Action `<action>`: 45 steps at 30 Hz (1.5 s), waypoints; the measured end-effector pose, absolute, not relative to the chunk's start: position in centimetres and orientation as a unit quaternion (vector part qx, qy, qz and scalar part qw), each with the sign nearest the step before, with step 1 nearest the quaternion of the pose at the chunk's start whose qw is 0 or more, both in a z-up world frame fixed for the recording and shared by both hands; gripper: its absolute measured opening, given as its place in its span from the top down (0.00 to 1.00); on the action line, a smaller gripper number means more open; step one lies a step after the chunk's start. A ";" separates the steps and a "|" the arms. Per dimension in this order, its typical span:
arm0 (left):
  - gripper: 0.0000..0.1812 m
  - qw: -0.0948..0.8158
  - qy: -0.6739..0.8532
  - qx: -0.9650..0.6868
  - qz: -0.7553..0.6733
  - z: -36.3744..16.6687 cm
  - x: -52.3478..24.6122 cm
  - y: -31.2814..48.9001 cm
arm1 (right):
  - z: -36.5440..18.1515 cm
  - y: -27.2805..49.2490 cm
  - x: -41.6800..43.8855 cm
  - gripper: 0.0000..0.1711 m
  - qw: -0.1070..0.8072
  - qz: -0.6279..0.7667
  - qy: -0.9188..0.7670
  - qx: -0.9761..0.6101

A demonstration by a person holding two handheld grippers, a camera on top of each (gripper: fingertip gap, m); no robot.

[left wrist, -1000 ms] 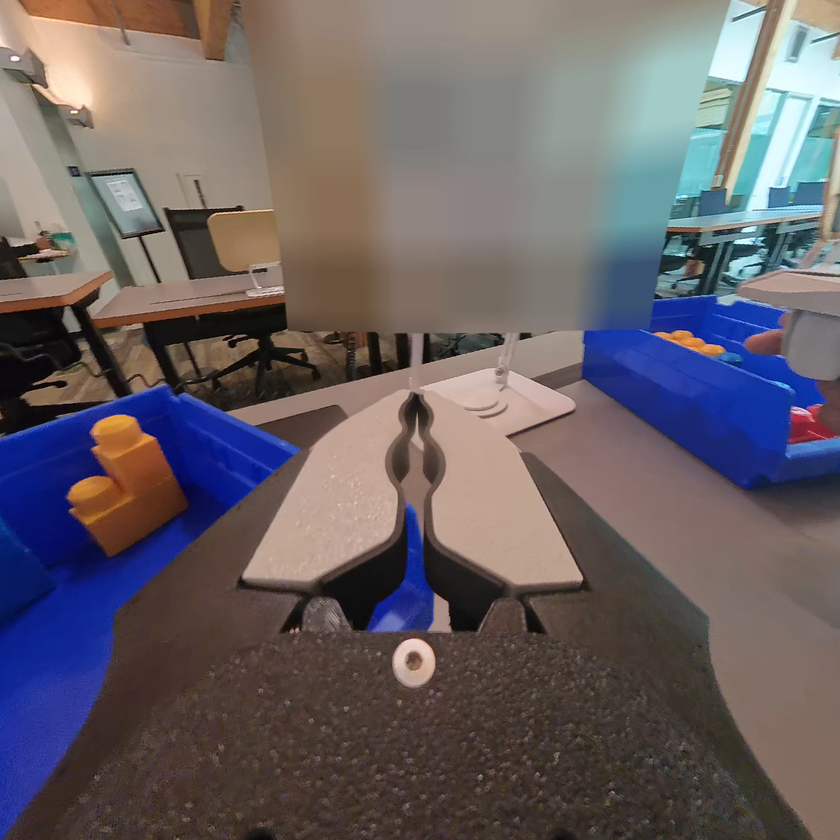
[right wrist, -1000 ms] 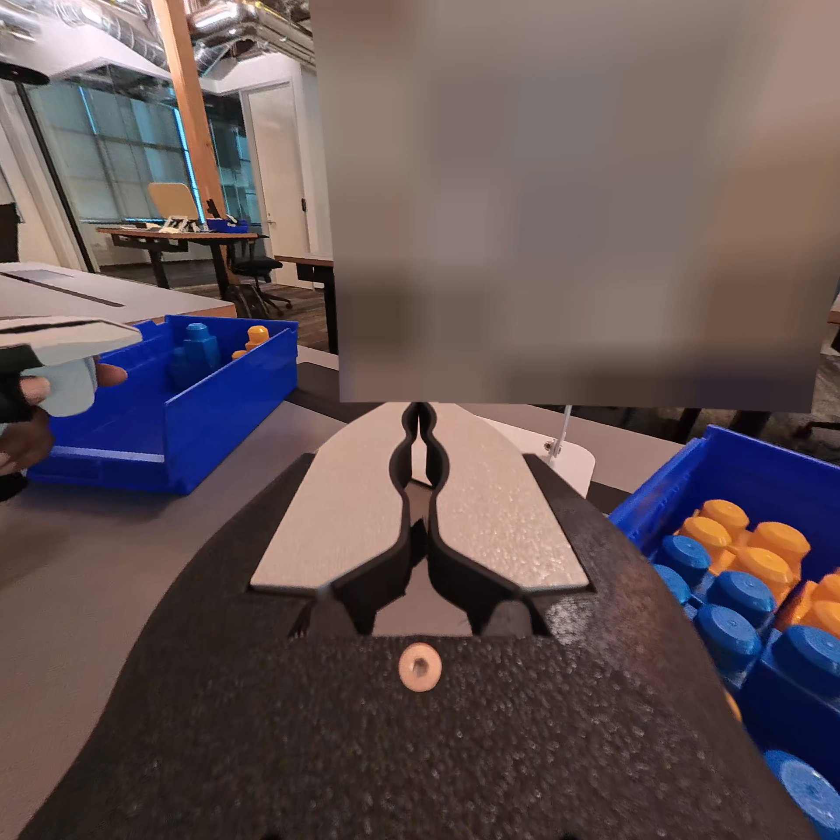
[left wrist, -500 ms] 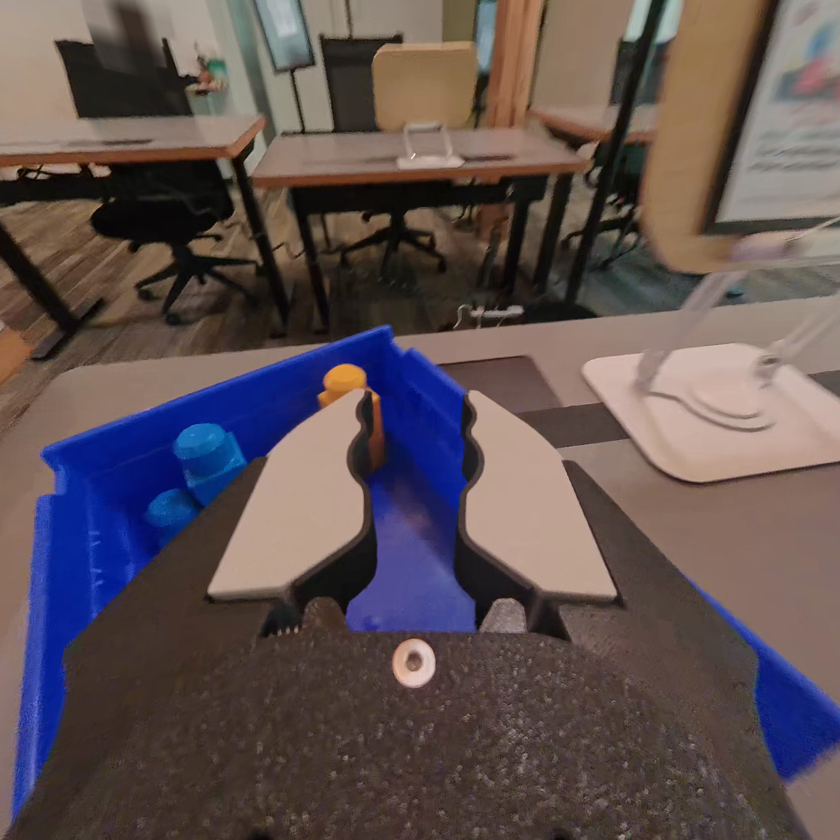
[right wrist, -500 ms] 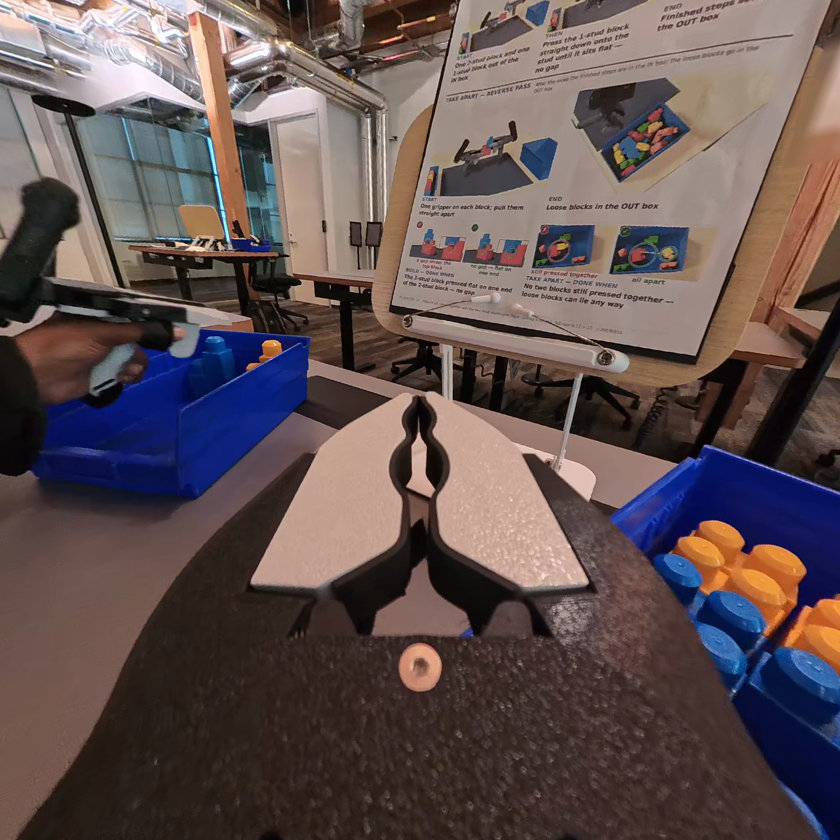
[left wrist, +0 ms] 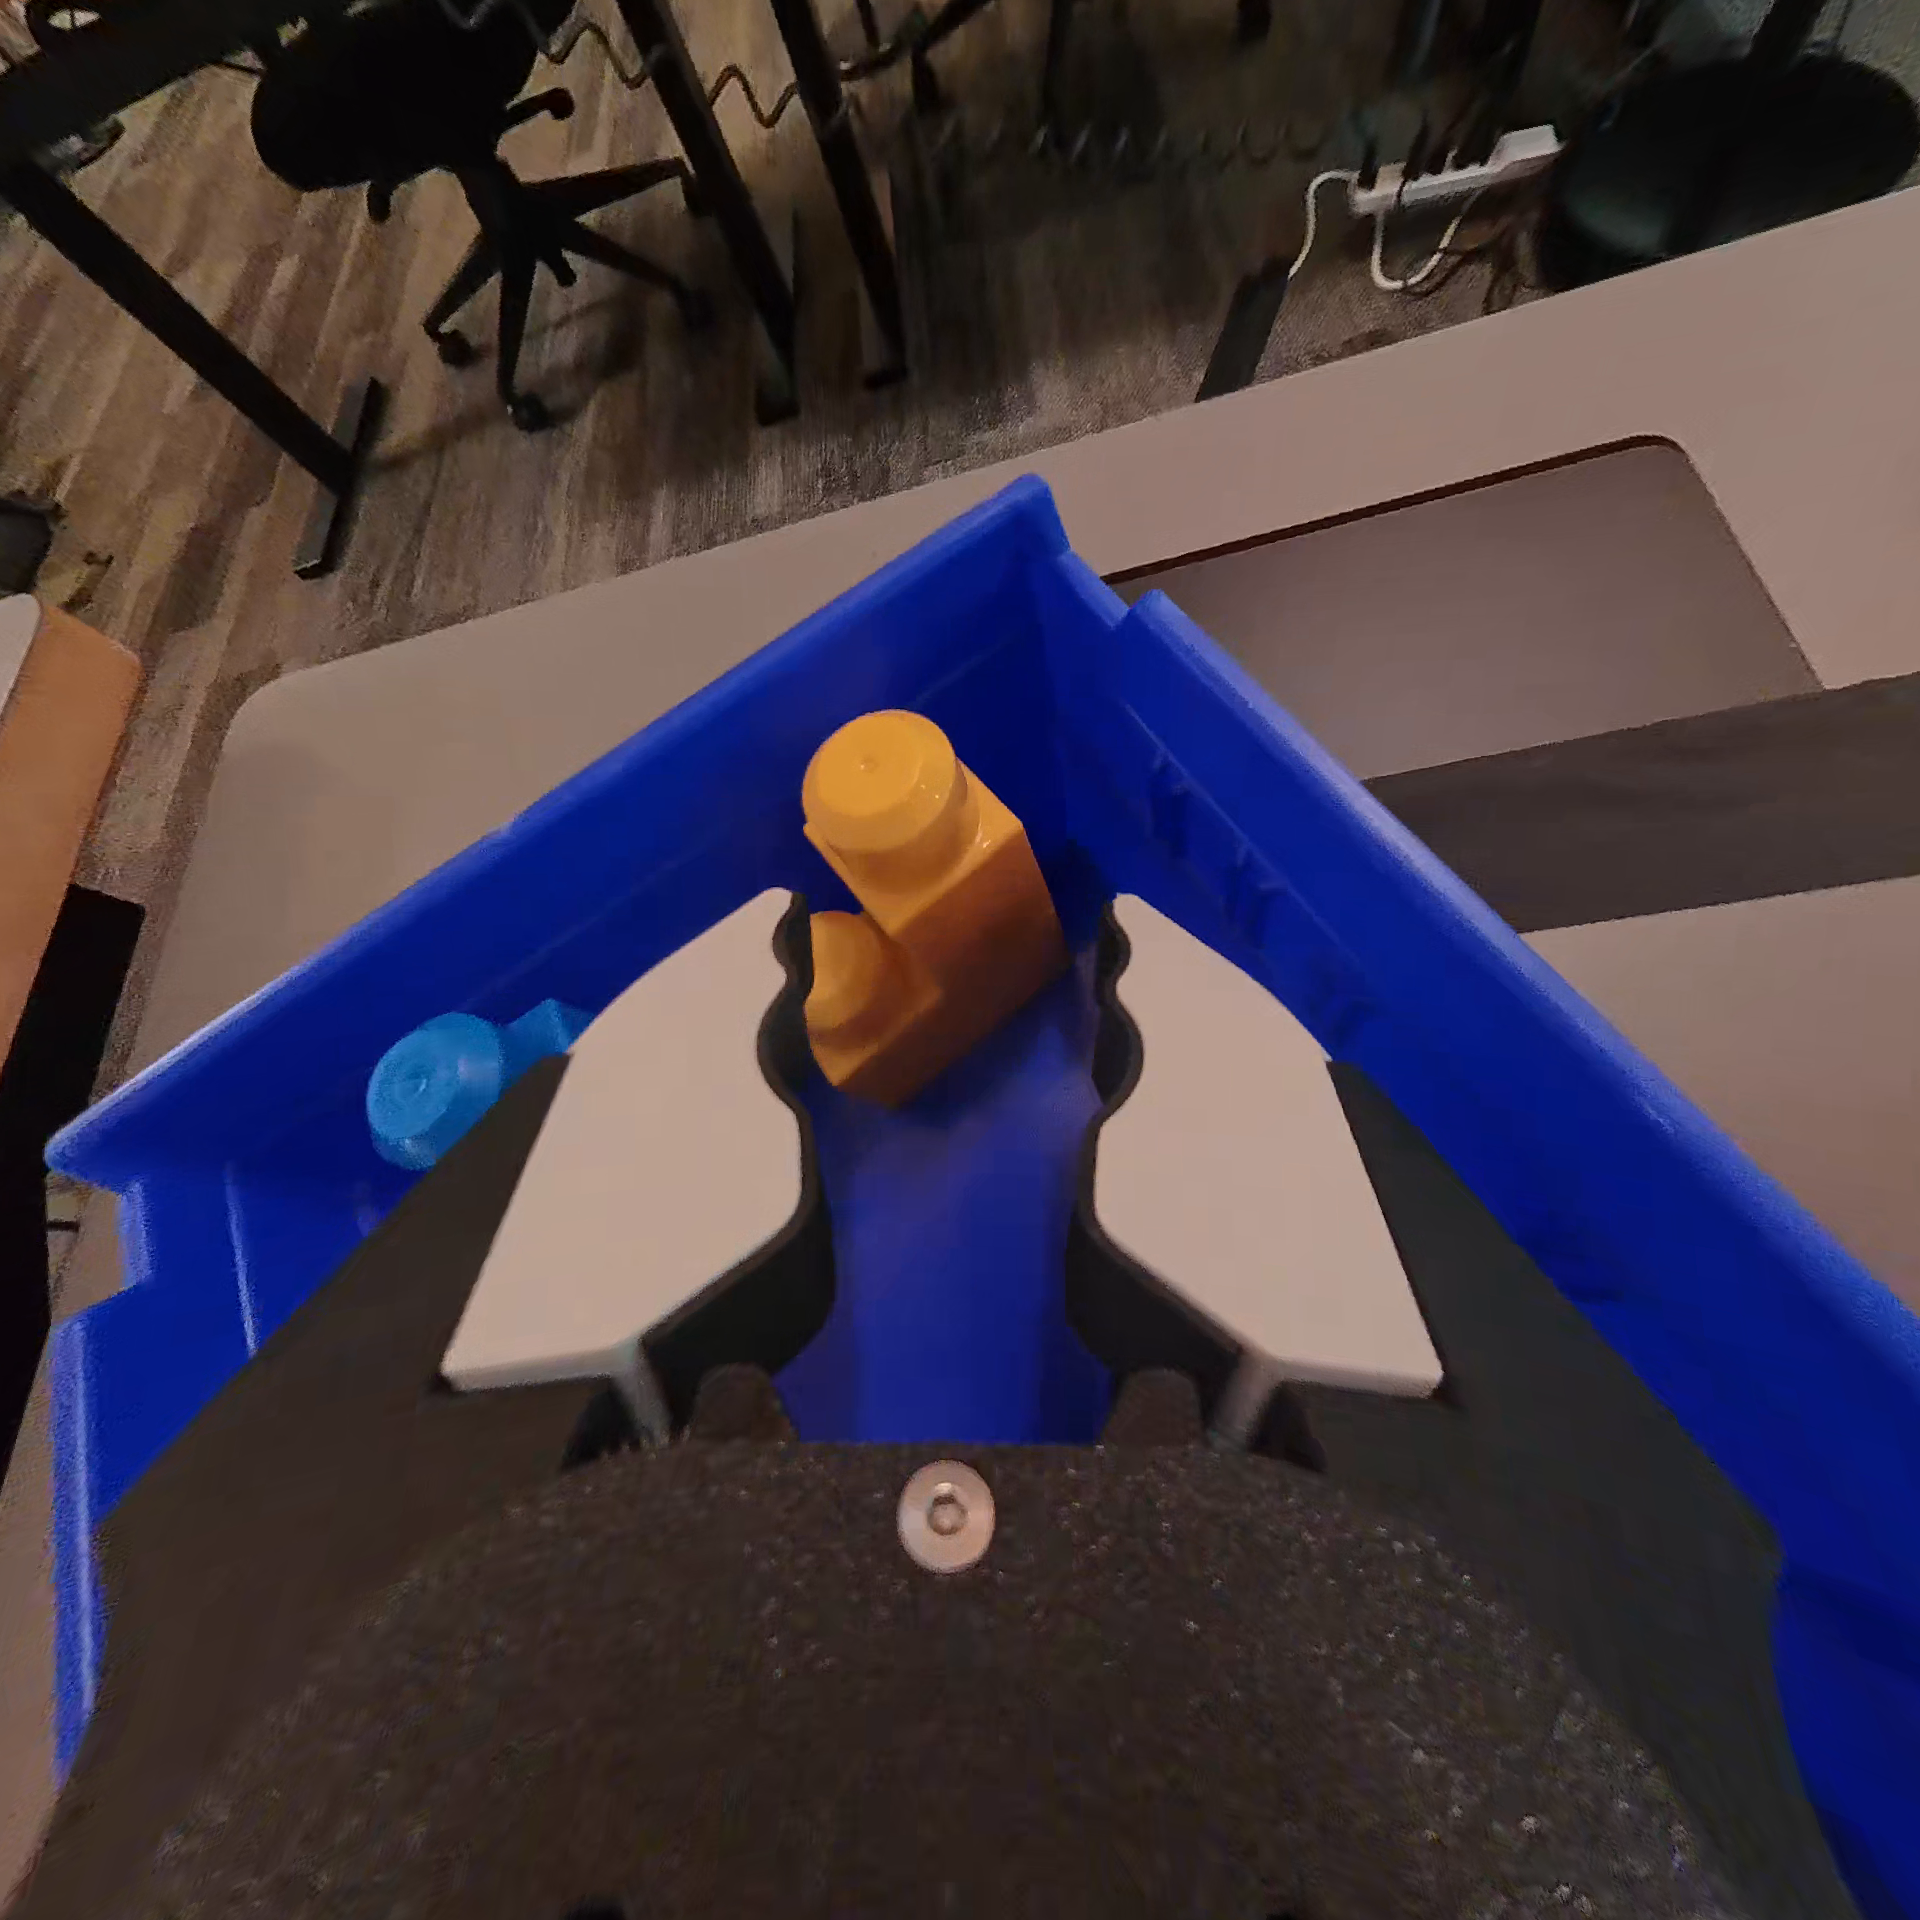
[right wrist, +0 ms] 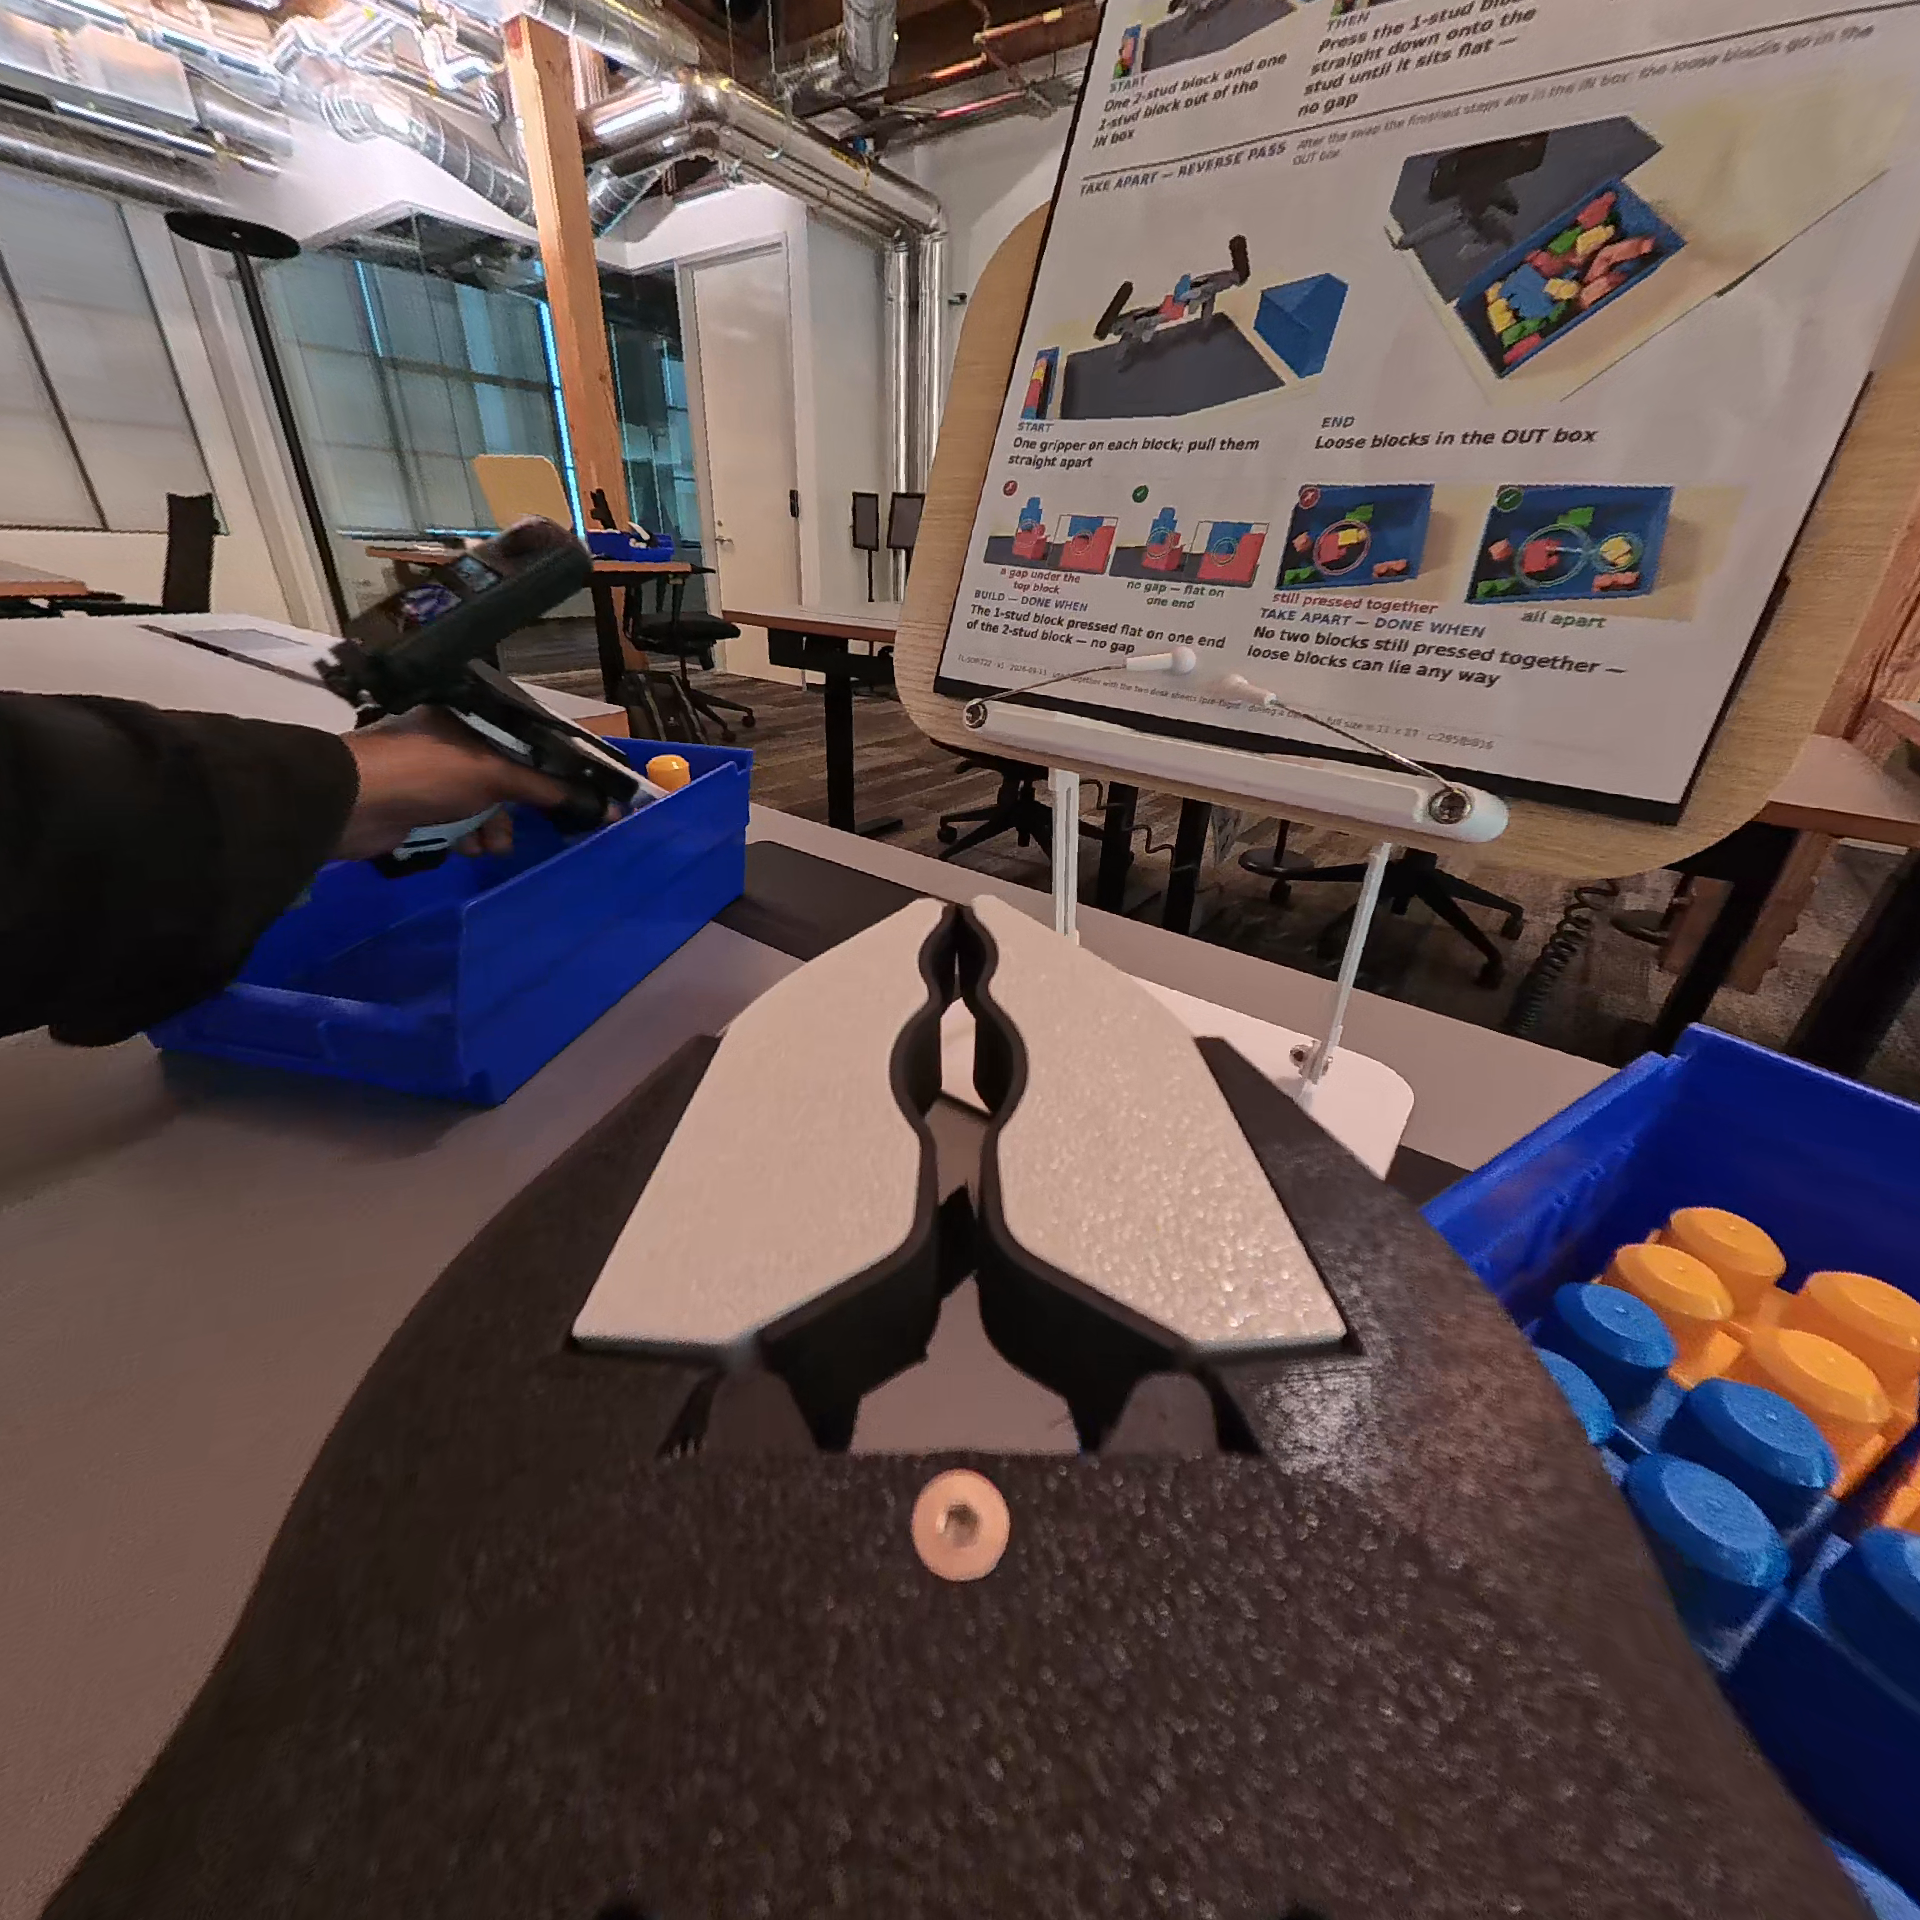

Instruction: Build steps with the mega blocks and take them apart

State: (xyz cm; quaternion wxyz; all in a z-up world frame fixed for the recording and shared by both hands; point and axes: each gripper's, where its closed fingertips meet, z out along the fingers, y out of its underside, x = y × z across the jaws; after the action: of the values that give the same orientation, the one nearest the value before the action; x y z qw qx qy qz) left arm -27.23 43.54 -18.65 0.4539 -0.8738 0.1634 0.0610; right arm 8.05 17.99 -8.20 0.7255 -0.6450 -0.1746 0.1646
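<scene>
Target is the orange plastic two-block step (left wrist: 925,914), a one-stud block pressed onto one end of a two-stud block, lying tilted in the far corner of the blue plastic bin (left wrist: 1299,873). Its lower end sits just inside the tips of the left gripper (left wrist: 951,925); the upper stud pokes out beyond them. Jaws stand wide, one finger on each side of the step; contact not discernible, and nothing is gripped. A light blue studded block (left wrist: 426,1091) lies outside the left jaw, partly hidden by the finger.

Judgement: take-apart pass, pick-up stage. Next move calls for sinking a little deeper, closing on the step's flat sides, then lifting clear of the corner walls. The tilt and the tight corner could make the piece slip or pivot.

Pose: left gripper pitched steeply down into the bin, held in a hand (right wrist: 436,774) with a dark sleeve, as the right wrist view shows. Right gripper (right wrist: 958,925) is level over the grey table (right wrist: 208,1299), jaws pressed together and empty; a second blue bin of orange and blue blocks (right wrist: 1714,1382) lies to the right of its jaws, with an instruction board on a white stand (right wrist: 1455,416) ahead.
</scene>
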 end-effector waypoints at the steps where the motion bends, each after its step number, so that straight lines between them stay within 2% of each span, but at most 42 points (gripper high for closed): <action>1: 0.71 0.451 0.158 -0.876 0.065 -18.9 -27.3 43.8 | -8.2 18.0 8.0 1.00 0.725 0.165 -0.175 -0.645; 8: 0.73 0.443 0.118 -0.885 0.080 -20.2 -27.6 45.4 | -8.5 18.1 7.9 1.00 0.721 0.170 -0.177 -0.648; 11: 0.79 0.456 0.123 -0.874 0.115 -20.7 -28.0 45.9 | -8.7 18.2 7.8 1.00 0.718 0.172 -0.178 -0.650; 18: 0.86 0.482 0.137 -0.854 0.142 -20.6 -27.9 45.9 | -9.1 18.3 7.7 1.00 0.714 0.172 -0.179 -0.654; 20: 0.92 0.488 0.141 -0.849 0.150 -20.1 -27.9 45.7 | -9.2 18.3 7.7 1.00 0.714 0.172 -0.180 -0.655; 21: 0.98 0.490 0.143 -0.847 0.151 -20.0 -27.9 45.5 | -9.1 18.3 7.7 1.00 0.714 0.172 -0.180 -0.655; 22: 0.99 0.493 0.146 -0.843 0.155 -19.7 -28.0 45.4 | -9.1 18.3 7.7 1.00 0.714 0.171 -0.180 -0.654; 37: 1.00 0.496 0.134 -0.847 0.137 -15.9 -30.4 44.3 | -9.2 18.2 7.4 1.00 0.712 0.171 -0.185 -0.655; 41: 0.71 0.444 0.164 -0.879 0.058 -17.1 -29.1 44.7 | -9.4 18.2 7.3 1.00 0.710 0.171 -0.188 -0.656; 45: 0.63 0.426 0.193 -0.883 0.037 -17.8 -28.7 45.3 | -9.5 18.3 7.3 1.00 0.709 0.173 -0.187 -0.658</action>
State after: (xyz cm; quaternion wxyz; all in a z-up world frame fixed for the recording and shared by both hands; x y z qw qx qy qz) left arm -28.74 45.29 -17.75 0.4261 -0.8830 0.1934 0.0373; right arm 7.35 18.34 -9.51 0.7086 -0.6580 -0.1866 0.1734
